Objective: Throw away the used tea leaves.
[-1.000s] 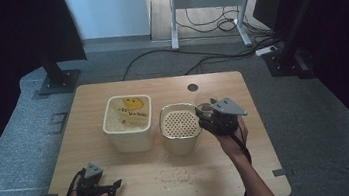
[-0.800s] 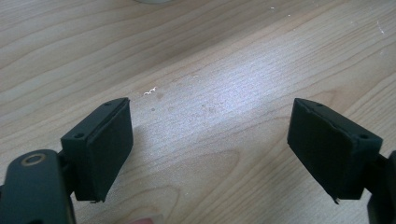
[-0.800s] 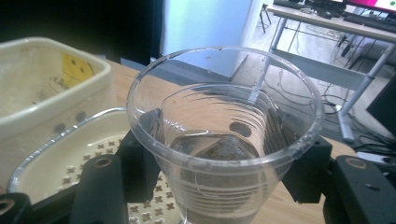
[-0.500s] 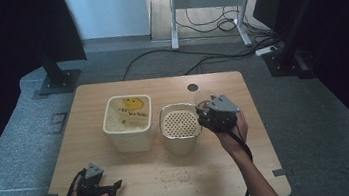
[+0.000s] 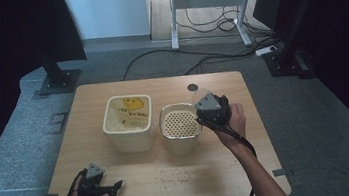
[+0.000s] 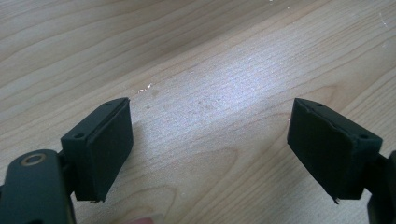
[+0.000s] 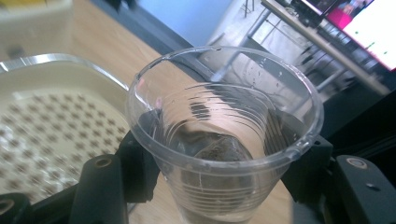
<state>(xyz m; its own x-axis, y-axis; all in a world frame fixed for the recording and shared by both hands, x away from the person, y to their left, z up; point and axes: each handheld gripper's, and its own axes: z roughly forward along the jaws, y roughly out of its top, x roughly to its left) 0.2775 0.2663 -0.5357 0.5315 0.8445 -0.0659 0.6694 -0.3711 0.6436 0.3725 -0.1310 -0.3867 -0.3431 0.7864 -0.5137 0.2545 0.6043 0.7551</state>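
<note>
A clear plastic cup (image 7: 224, 135) with fine horizontal ribs around its wall and a rolled rim is seen in the right gripper view, clamped between the two black jaws of the right gripper (image 7: 219, 172), whose pads press on its sides from left and right. The cup stands nearly upright in that view, with its open mouth facing the camera; whether anything lies in its bottom cannot be told through the reflections. In the high view the same cup (image 5: 199, 96) appears only as a faint transparent shape above the right gripper (image 5: 210, 111), held over the right edge of a cream container with a perforated insert (image 5: 180, 123). The holes of that insert (image 7: 51, 140) are shown much larger in the right gripper view, just beside and below the cup. To the left of it in the high view stands a cream square tub (image 5: 129, 121) with a yellow smiley face printed inside, touching or just beside the perforated container. Small crumbs (image 5: 174, 174) are scattered on the wooden table (image 5: 111, 90) in front of both. The left gripper (image 5: 99, 188) rests near the table's front left corner; in the left gripper view its jaws (image 6: 210, 154) are spread wide apart with nothing but bare wood between them.
</note>
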